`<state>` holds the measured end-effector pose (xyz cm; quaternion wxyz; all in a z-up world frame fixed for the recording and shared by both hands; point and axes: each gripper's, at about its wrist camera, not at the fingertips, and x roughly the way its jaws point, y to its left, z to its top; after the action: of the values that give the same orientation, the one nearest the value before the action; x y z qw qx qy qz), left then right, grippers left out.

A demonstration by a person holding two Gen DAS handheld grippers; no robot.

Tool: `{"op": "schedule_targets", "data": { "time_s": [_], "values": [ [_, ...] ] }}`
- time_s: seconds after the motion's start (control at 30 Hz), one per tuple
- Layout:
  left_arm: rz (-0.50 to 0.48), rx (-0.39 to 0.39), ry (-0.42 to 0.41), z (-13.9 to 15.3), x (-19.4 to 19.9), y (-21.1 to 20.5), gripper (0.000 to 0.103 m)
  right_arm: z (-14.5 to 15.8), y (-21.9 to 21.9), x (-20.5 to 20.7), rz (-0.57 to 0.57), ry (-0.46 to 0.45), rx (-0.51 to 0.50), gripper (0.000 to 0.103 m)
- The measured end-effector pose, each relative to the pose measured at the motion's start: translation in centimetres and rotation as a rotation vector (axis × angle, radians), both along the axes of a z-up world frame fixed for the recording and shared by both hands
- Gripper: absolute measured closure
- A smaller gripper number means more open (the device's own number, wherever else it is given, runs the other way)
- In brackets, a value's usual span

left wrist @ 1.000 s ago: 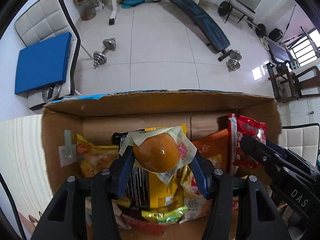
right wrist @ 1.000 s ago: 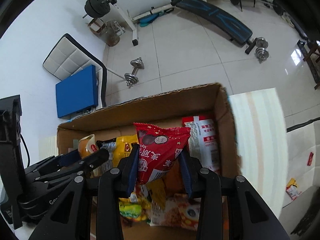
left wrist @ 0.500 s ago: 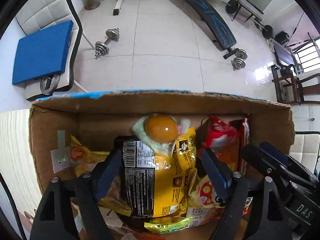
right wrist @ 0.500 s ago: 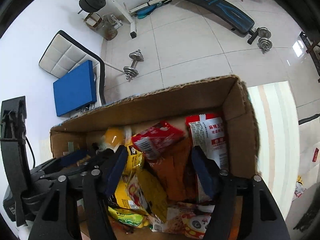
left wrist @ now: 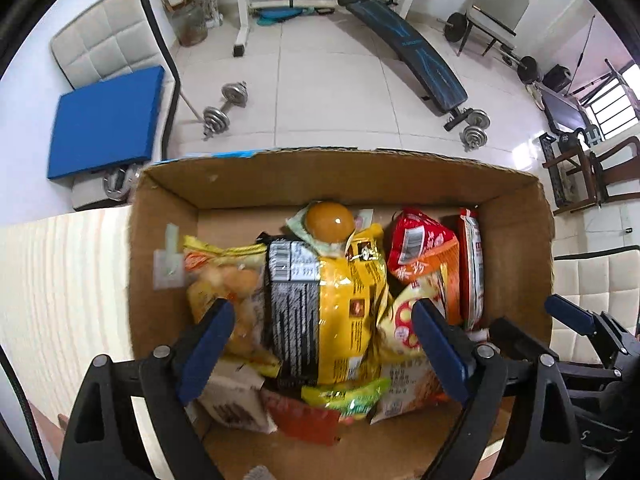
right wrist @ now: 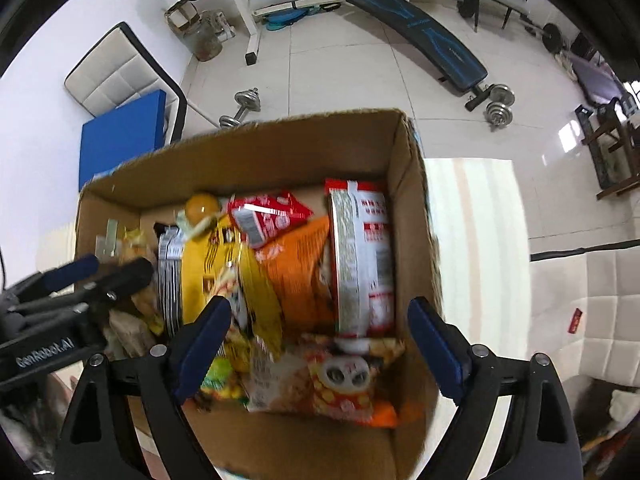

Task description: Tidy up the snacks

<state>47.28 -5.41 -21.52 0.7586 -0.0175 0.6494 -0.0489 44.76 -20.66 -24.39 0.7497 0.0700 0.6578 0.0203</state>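
A cardboard box [left wrist: 360, 176] [right wrist: 256, 160] holds several snack packs. A wrapped round bun [left wrist: 330, 218] [right wrist: 199, 207] lies at the back on a yellow-and-black bag [left wrist: 324, 304] [right wrist: 208, 268]. A small red packet [left wrist: 420, 240] [right wrist: 268, 212] lies on an orange bag [right wrist: 300, 272], beside a red-and-white pack [right wrist: 362, 248] standing against the right wall. My left gripper [left wrist: 320, 344] is open and empty above the box's near side. My right gripper [right wrist: 318, 340] is open and empty above the box, to the right of the left one.
The box stands on a pale wooden table [left wrist: 60, 280] [right wrist: 476, 208]. Beyond it lie a tiled floor with dumbbells [left wrist: 224, 108], a weight bench [left wrist: 408, 56], and a white chair with a blue cushion [left wrist: 104, 120]. A white padded seat [right wrist: 592, 312] is at right.
Both grippers have opened: the left let go of the bun, the right let go of the red packet. Both items now lie in the box, and both grippers have drawn back.
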Motion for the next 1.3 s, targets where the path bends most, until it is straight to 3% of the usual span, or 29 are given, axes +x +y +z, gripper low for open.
{"op": "schedule_targets", "data": {
  "time_s": [0.27,0.57,0.8,1.3],
  "values": [
    [0.026,0.025,-0.167,5.5,-4.6,0.6,0.012,5.6,0.8,-5.1,0.018,-0.111,-0.016,0.009],
    [0.033,0.035,-0.334,11.1,-13.4,1.2,0.012,11.6,1.9,-12.9,0.029,-0.232,-0.024,0.009],
    [0.046,0.029,-0.368,13.7,-20.1,1.5,0.012,15.0,1.6,-19.4,0.029,-0.291,-0.017,0.009],
    [0.041,0.036,-0.413,19.0,-29.8,1.7,0.012,22.4,1.2,-30.5,0.013,-0.372,0.019,0.009]
  ]
}}
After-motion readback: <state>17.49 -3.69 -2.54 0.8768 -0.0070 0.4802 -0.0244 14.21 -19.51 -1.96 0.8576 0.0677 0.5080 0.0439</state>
